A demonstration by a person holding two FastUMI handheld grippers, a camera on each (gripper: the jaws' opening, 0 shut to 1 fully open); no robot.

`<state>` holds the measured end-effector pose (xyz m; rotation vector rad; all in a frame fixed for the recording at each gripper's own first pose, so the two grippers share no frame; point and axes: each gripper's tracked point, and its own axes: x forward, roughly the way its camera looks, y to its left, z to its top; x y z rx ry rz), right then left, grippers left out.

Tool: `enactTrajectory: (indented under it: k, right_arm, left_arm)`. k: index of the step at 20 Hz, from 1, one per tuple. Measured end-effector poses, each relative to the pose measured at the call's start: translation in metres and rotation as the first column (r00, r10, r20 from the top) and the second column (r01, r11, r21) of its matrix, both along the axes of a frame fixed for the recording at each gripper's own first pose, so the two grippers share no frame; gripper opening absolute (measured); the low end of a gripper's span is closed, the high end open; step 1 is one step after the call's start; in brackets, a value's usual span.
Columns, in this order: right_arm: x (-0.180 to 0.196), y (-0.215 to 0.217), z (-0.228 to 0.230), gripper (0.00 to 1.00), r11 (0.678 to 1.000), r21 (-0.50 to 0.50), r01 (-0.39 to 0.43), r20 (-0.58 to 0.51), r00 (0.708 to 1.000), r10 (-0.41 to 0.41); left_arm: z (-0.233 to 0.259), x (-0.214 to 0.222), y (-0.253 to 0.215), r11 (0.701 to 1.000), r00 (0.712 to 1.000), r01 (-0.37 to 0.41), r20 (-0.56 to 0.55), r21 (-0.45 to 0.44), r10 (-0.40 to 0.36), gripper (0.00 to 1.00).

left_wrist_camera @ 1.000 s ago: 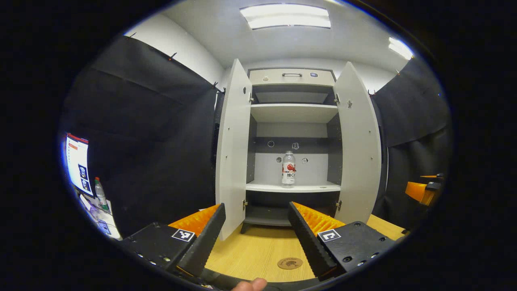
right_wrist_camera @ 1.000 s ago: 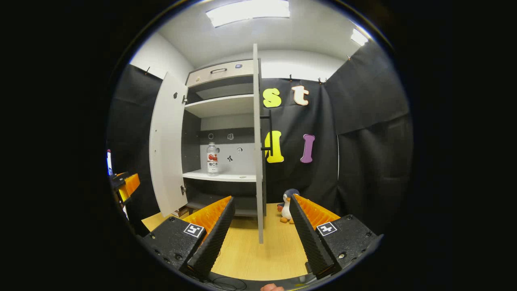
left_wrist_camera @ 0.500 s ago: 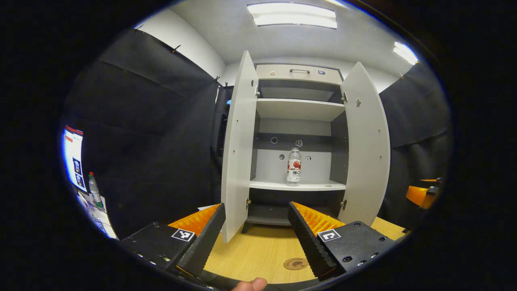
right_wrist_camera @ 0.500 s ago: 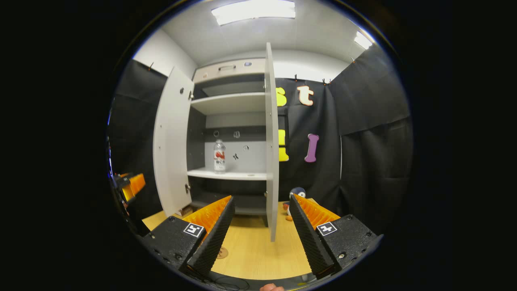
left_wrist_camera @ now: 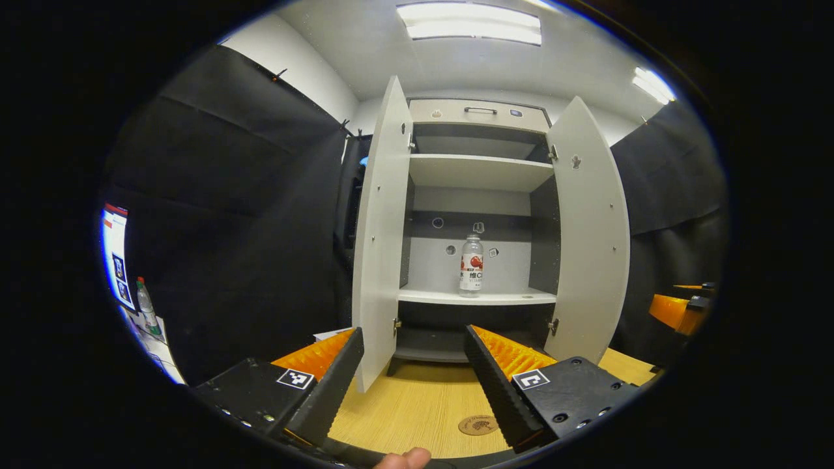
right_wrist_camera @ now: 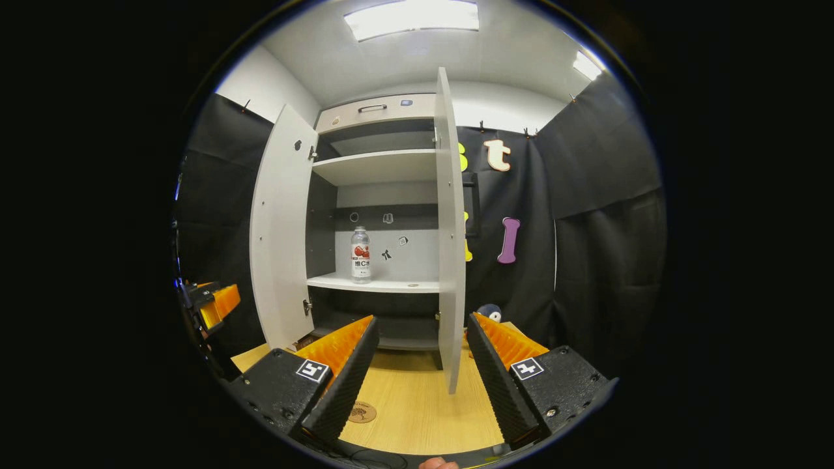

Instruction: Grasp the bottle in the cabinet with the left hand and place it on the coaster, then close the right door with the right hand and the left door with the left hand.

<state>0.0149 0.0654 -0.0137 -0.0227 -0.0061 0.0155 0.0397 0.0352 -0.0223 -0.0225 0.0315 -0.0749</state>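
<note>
**Bottle stands dead ahead of the left gripper, deep on the cabinet shelf**

A booth hung with black cloth holds a pale cabinet [left_wrist_camera: 479,195] set on a light wooden tabletop [left_wrist_camera: 417,410], both doors swung wide. On the middle shelf [left_wrist_camera: 479,298] the bottle [left_wrist_camera: 471,266] stands upright, long axis vertical, cap up, near the shelf's middle and toward the back wall, with free space on either side of it.

In the left gripper view the left gripper [left_wrist_camera: 412,371] has its fingers spread apart and holds nothing; the bottle sits above and well beyond the gap between them, nearly on the centre line. The left door [left_wrist_camera: 381,241] hangs just to the left of that line, the right door [left_wrist_camera: 589,241] farther off to the right. The coaster [left_wrist_camera: 477,425] lies flat on the tabletop close in front of the gripper, partly tucked behind its right finger.

In the right gripper view the right gripper [right_wrist_camera: 418,365] is likewise open and empty, and the right door [right_wrist_camera: 449,234] shows edge-on straight ahead of it, with the bottle [right_wrist_camera: 360,255] off to the left behind that door's line.

The left gripper looks the better placed: a straight reach forward and upward between the doors should bring its fingers to either side of the upright bottle, while minding the left door's edge.
</note>
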Motion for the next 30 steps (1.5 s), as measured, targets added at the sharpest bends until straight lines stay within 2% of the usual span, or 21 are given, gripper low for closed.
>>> enactTrajectory:
  k: [1,2,7,14,17,18,19,23,27,30]
  right_arm:
    - [0.000,-0.001,-0.002,0.83,1.000,-0.005,0.001,-0.003,1.000,-0.001]
    - [0.000,-0.002,-0.002,0.83,1.000,-0.007,0.003,-0.008,1.000,-0.003]
    - [-0.002,-0.005,-0.009,0.84,1.000,0.007,0.011,-0.034,0.999,-0.011]
    - [-0.015,-0.017,-0.002,0.83,0.999,0.006,0.038,-0.015,0.999,-0.038]
    - [-0.020,-0.023,-0.006,0.83,0.998,0.021,0.057,-0.024,0.998,-0.057]
    - [-0.021,-0.027,-0.008,0.83,0.997,0.023,0.069,-0.031,0.997,-0.068]
    - [-0.022,-0.030,-0.009,0.83,0.996,0.028,0.080,-0.034,0.996,-0.079]
    - [-0.024,-0.044,-0.012,0.83,0.990,0.055,0.129,-0.042,0.991,-0.127]
    - [-0.025,-0.063,-0.018,0.83,0.981,0.036,0.193,-0.065,0.980,-0.190]
    - [-0.025,-0.077,-0.020,0.84,0.968,0.036,0.248,-0.072,0.967,-0.245]
  left_arm:
    - [-0.001,0.001,-0.002,1.000,1.000,0.008,-0.003,0.005,-0.008,0.99]
    - [-0.001,0.002,-0.005,1.000,1.000,0.014,-0.006,0.008,-0.014,0.95]
    - [-0.003,0.014,-0.022,0.999,0.998,0.053,-0.022,-0.001,-0.053,0.95]
    - [0.016,0.061,-0.071,0.981,0.981,0.192,-0.007,-0.021,-0.192,0.95]
    - [0.022,0.088,-0.098,0.965,0.965,0.261,-0.024,-0.030,-0.261,0.94]
    - [0.023,0.097,-0.107,0.957,0.957,0.286,-0.035,-0.043,-0.287,0.99]
    - [0.026,0.107,-0.116,0.951,0.951,0.307,-0.034,-0.048,-0.309,0.95]
    - [0.038,0.160,-0.138,0.939,0.939,0.341,-0.027,-0.039,-0.343,0.95]
    - [0.041,0.221,-0.149,0.940,0.940,0.329,-0.062,-0.094,-0.335,0.95]
    - [0.038,0.275,-0.151,0.945,0.945,0.312,-0.074,-0.098,-0.320,0.95]
